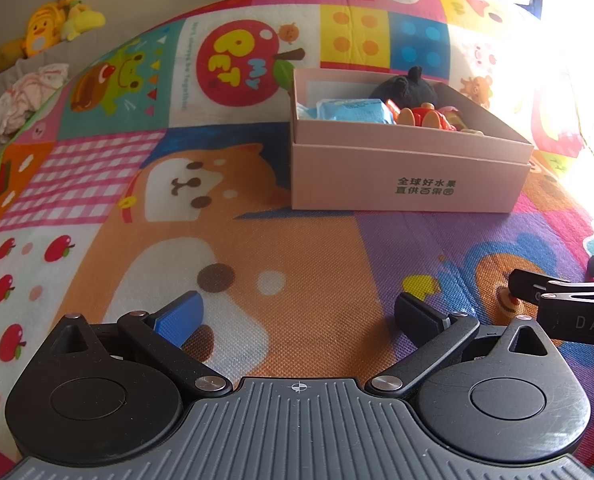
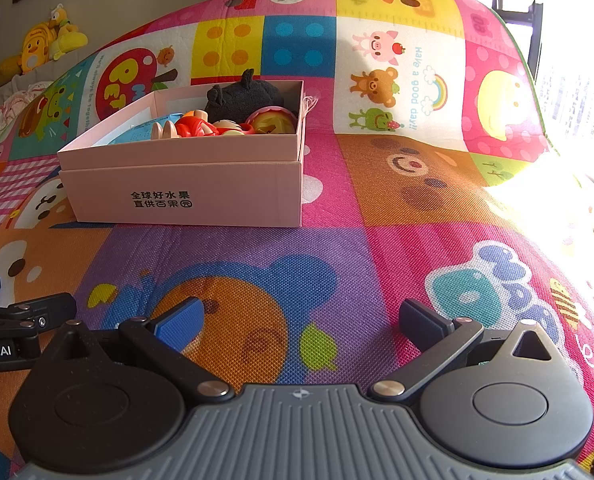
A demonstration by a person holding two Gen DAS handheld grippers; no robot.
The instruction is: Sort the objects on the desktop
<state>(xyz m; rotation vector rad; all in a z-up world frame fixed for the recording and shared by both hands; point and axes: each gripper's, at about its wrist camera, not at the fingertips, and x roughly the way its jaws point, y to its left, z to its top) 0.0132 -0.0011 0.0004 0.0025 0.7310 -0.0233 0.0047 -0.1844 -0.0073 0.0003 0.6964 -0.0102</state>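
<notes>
Hovering low over the cartoon play mat [image 1: 305, 256], the left gripper [image 1: 297, 316] has its fingers spread wide with nothing between them. Ahead of it and a little to the right stands the pink box [image 1: 409, 178], well apart, its long printed side facing the gripper and its long axis running left to right. Inside lie a blue packet [image 1: 353, 110], a black plush [image 1: 407, 88] and a red figure [image 1: 425, 116], all below or near the rim.

Beside it, the right gripper [image 2: 301, 326] is equally splayed and empty; from here the box [image 2: 185, 184] sits ahead and to the left, with a yellow ball [image 2: 273, 120] at its right end. Bare mat lies between both grippers and the box, and more stretches right toward the bright window edge.
</notes>
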